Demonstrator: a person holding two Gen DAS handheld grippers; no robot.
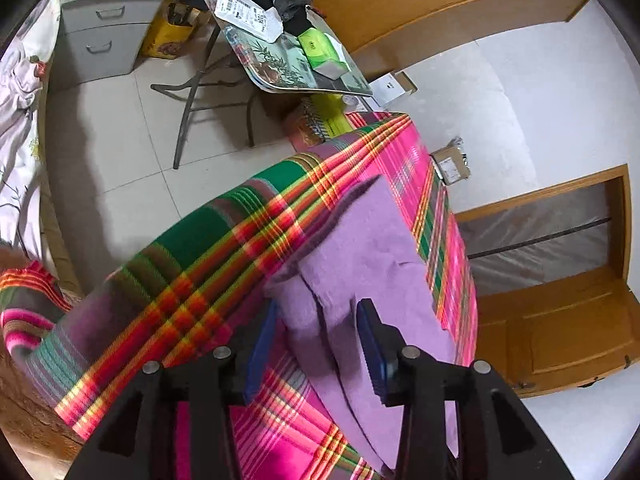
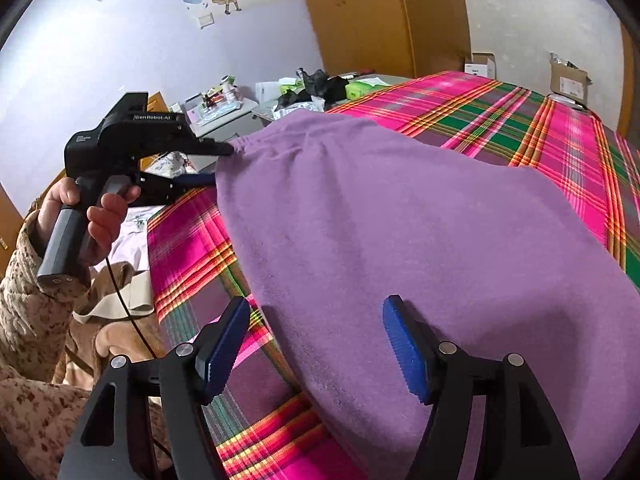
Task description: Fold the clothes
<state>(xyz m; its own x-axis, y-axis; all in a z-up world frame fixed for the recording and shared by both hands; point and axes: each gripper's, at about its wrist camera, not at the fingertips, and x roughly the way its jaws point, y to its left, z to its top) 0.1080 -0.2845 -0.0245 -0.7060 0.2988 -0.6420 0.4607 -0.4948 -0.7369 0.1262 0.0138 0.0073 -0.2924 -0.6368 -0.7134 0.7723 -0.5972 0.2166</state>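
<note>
Right gripper (image 2: 316, 340) nearest, jaws spread wide, near edge of purple garment (image 2: 400, 220) between pads, not pinched. Left gripper (image 1: 320, 344) jaws apart, straddling raised fold of same garment; pads not clearly pressing. Hand (image 2: 96, 216) holds left gripper's handle. Garment lies across near-left part of plaid-covered bed (image 2: 500, 120). Beyond far edge: cluttered folding table (image 1: 280, 68), grey drawer cabinet (image 1: 108, 20), wooden wardrobe (image 2: 380, 20).

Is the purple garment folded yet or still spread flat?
Folded, at least once: the purple garment shows stacked layers with a doubled edge, lying on the plaid blanket.
</note>
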